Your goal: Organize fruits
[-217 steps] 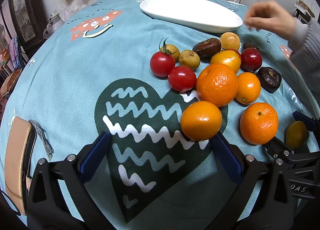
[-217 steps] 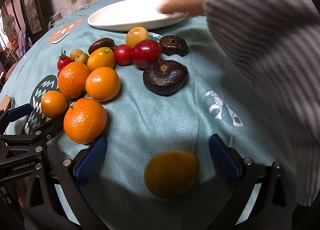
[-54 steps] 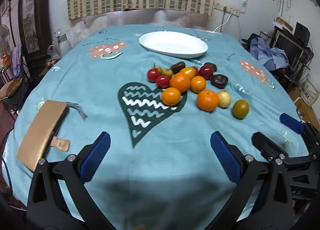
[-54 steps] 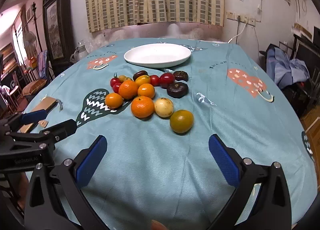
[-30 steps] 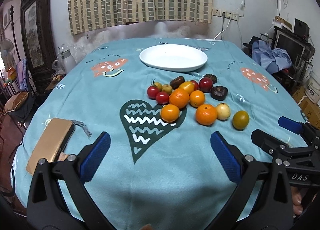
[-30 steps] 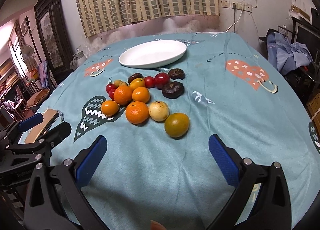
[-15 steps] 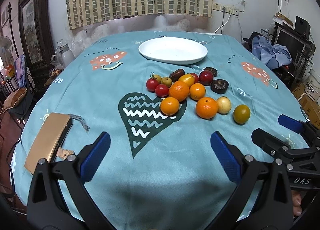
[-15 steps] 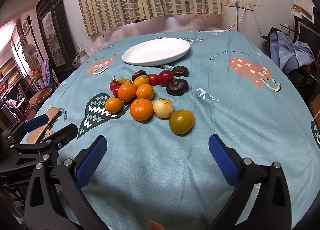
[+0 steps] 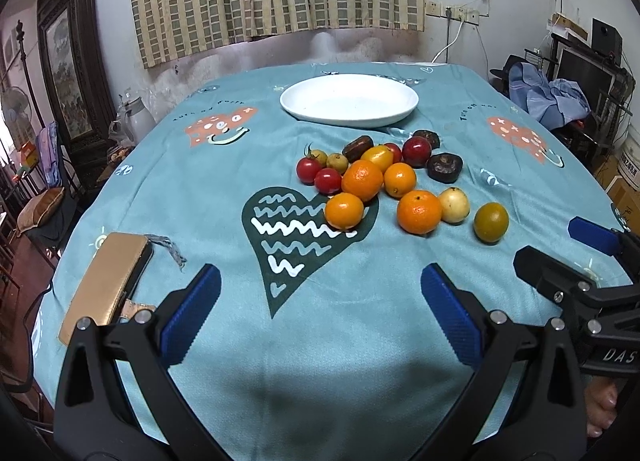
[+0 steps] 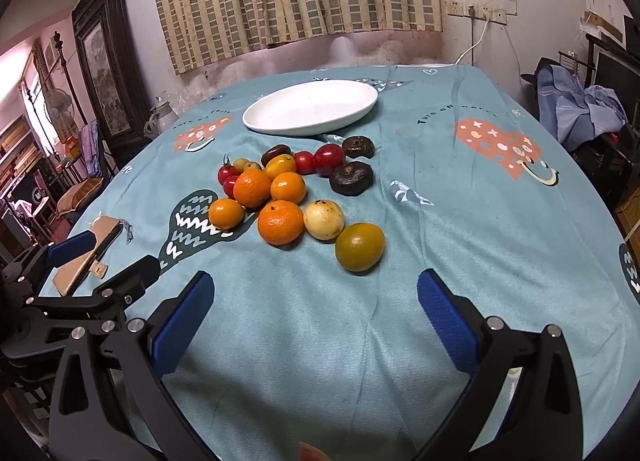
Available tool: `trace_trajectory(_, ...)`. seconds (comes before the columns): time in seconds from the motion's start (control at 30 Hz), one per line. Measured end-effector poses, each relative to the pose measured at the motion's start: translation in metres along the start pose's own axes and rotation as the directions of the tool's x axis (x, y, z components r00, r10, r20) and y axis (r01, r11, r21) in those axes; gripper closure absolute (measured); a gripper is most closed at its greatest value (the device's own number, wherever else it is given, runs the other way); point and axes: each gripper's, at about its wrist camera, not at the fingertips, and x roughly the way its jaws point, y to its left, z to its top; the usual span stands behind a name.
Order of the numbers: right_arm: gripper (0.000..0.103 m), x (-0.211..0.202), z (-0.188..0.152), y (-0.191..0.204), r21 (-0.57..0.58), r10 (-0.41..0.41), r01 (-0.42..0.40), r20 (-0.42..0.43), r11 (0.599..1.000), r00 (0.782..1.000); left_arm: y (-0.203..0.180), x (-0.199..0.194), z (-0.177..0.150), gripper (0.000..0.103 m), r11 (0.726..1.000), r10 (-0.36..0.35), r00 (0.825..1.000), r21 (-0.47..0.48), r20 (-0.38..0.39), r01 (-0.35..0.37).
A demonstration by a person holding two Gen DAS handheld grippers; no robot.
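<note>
A cluster of fruit lies mid-table on the teal cloth: several oranges point(image 9: 362, 180) point(image 10: 280, 221), red cherry tomatoes point(image 9: 308, 170), a yellow tomato point(image 9: 377, 157), a pale round fruit point(image 10: 323, 219), a green-orange citrus point(image 9: 491, 221) point(image 10: 359, 247), a red plum point(image 10: 329, 159) and dark wrinkled fruits point(image 10: 351, 178). Beyond them sits an empty white oval plate point(image 9: 349, 105) point(image 10: 310, 107). My left gripper point(image 9: 320, 303) is open over the near cloth, short of the fruit. My right gripper point(image 10: 314, 307) is open too, nearest the green-orange citrus. Both hold nothing.
A tan phone case point(image 9: 105, 285) point(image 10: 86, 255) lies near the table's left edge. A dark framed cabinet point(image 9: 70, 61) and a kettle point(image 9: 134, 117) stand at the left. Clothes and shelves point(image 9: 552, 97) crowd the right. A curtain hangs behind.
Both grippers pulled far back from the fruit and now drift slightly closer. The person's hand has left the plate, and a pale round fruit has joined the cluster.
</note>
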Motion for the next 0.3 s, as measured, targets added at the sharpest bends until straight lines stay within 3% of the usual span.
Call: trace_trajectory(0.3, 0.001, -0.0025, 0.0004, -0.0029, 0.003, -0.001, 0.001, 0.007, 1.000, 1.000, -0.0002, 0.0024, -0.0008, 0.002, 1.000, 0.007, 1.000, -0.003, -0.012, -0.007)
